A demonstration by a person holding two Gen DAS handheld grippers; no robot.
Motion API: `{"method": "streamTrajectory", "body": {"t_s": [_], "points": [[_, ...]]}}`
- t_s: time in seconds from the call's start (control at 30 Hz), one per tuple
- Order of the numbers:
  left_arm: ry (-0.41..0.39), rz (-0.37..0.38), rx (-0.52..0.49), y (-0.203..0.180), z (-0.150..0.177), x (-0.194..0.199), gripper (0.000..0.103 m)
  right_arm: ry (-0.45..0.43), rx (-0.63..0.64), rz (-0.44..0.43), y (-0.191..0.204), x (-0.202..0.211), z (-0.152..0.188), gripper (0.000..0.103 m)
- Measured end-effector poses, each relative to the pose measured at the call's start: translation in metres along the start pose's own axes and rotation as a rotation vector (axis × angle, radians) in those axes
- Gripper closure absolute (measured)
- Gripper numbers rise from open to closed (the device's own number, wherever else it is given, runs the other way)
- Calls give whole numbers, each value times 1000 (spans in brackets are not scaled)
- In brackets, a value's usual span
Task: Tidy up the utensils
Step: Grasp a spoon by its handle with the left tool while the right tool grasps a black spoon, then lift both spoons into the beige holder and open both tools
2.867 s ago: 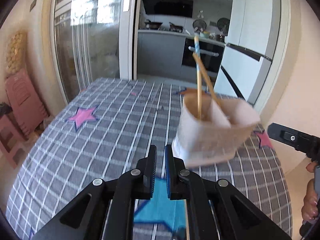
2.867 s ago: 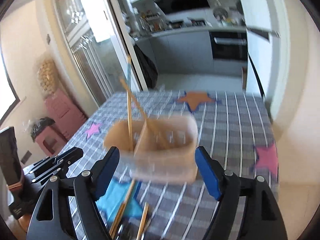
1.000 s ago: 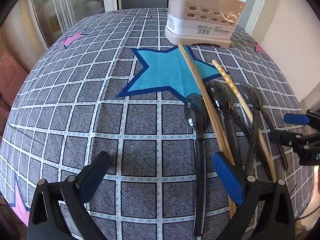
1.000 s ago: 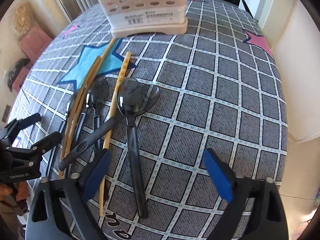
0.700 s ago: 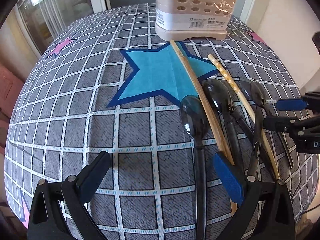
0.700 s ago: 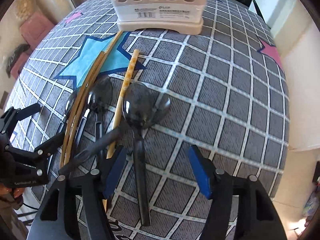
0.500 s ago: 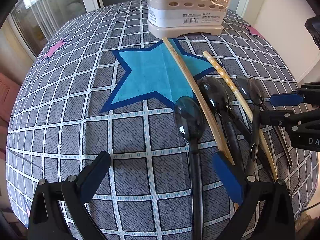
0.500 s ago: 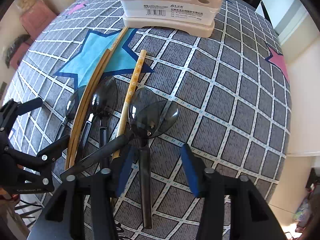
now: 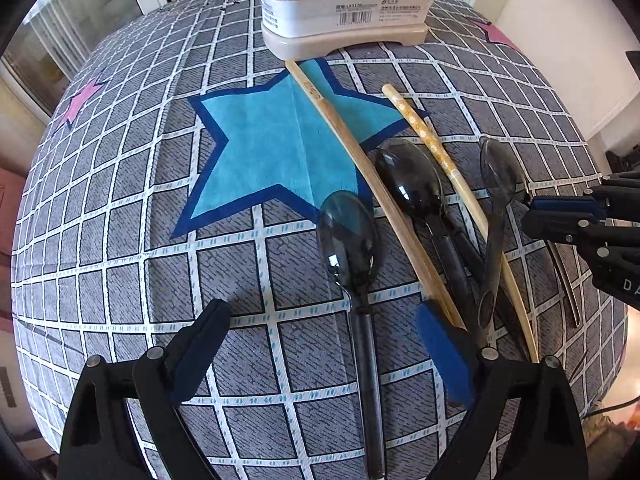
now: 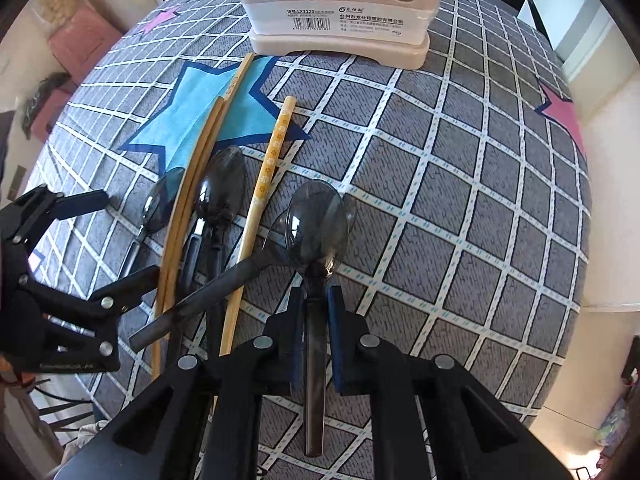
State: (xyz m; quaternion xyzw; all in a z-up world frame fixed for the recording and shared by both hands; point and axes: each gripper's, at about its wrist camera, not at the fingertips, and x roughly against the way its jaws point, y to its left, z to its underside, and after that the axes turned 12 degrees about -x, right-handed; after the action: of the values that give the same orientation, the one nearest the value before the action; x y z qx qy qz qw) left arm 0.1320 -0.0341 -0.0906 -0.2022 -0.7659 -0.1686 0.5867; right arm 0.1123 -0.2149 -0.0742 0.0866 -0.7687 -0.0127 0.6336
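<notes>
The dark spoon (image 10: 316, 232) lies on the checked tablecloth (image 10: 460, 184) at six o'clock from the beige utensil holder (image 10: 340, 20), its handle pinched between the closing jaws of the right gripper (image 10: 316, 320). At nine o'clock from it lie more spoons and chopsticks (image 10: 264, 184). Over them the left gripper (image 9: 320, 344) hangs, fingers spread wide apart around another spoon's handle (image 9: 368, 360) without touching it.

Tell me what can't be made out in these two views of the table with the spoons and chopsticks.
- Utensil holder: top cut off by both views' upper edges, so its contents are unseen.
- Spoon in the closing right gripper: pads hide whether they press the handle yet.
- Chopsticks: near ends hidden behind the left gripper.
</notes>
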Motion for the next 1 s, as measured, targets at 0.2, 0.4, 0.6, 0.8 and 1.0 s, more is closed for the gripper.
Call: {"method": "streamTrajectory", "body": {"t_s": [0.2,0.4,0.6,0.8,1.0], "points": [[44,19,-40,-10,-11,4,10,-23,-14,-49,-16,16,9,90],[-3,16,-39,-19,-12,14,59,-48,-37,-88,-29,28,20,90],[-60,55,45,-8,7,23,61,-61,-57,-115,-28,28,20,90],[-213,45,129,5,35,45,61,-99,-63,-127,-29,38,22,90],[-393,7,190,13,59,88,61,-155,-86,-173,-35,55,24,90]]}}
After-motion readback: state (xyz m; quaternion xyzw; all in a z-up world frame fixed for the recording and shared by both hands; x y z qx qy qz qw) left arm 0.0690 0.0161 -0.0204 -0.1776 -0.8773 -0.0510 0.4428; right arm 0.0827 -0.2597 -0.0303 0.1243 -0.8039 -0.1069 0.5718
